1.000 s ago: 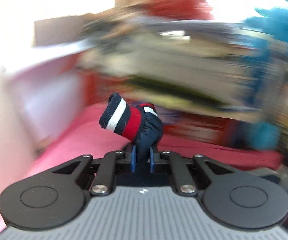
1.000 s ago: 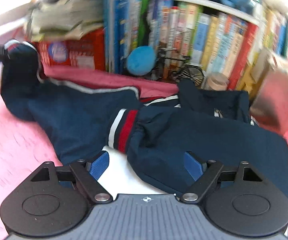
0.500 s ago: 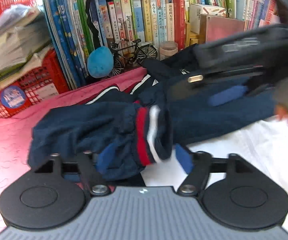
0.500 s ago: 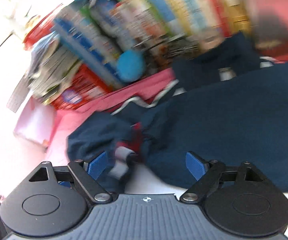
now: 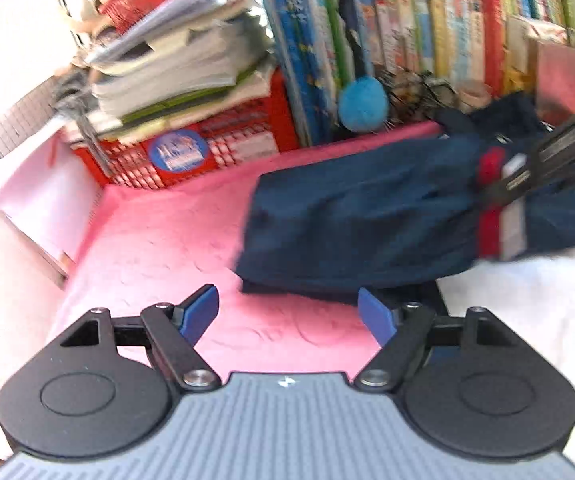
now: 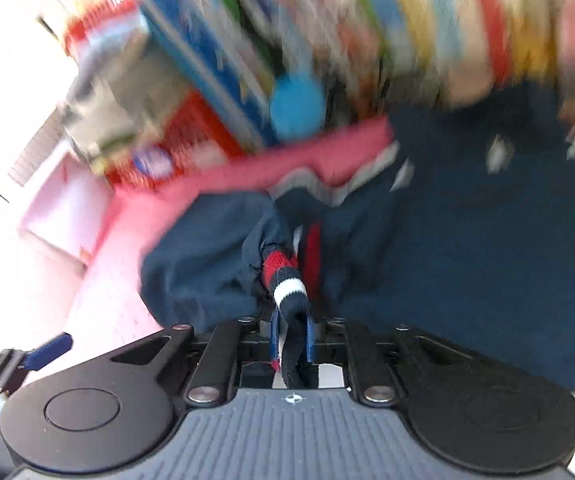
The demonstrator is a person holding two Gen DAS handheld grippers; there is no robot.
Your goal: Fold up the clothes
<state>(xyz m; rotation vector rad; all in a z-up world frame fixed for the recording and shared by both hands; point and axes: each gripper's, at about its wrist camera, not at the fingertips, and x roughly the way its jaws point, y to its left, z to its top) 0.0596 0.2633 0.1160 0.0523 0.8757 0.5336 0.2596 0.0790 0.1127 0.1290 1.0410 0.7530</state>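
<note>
A red basket (image 5: 223, 152) at the back held stacked papers (image 5: 175, 64); its round blue sticker (image 5: 176, 150) was unreadable (blurred). The navy jacket (image 5: 359, 216) lay on the pink mat (image 5: 159, 248). The left gripper (image 5: 287, 314) gaped empty, jaws just opened. The right gripper (image 6: 290, 332), just closing, pinched the striped cuff (image 6: 285, 280).

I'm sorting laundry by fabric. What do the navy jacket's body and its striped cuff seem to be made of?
The navy jacket's body looks like thin, smooth woven cloth, perhaps nylon or polyester: it creases finely, with a matte-to-slight sheen. The red, white and navy striped cuff looks like ribbed knit: visible stitches, soft and thick, pinched in the right tool.
</note>
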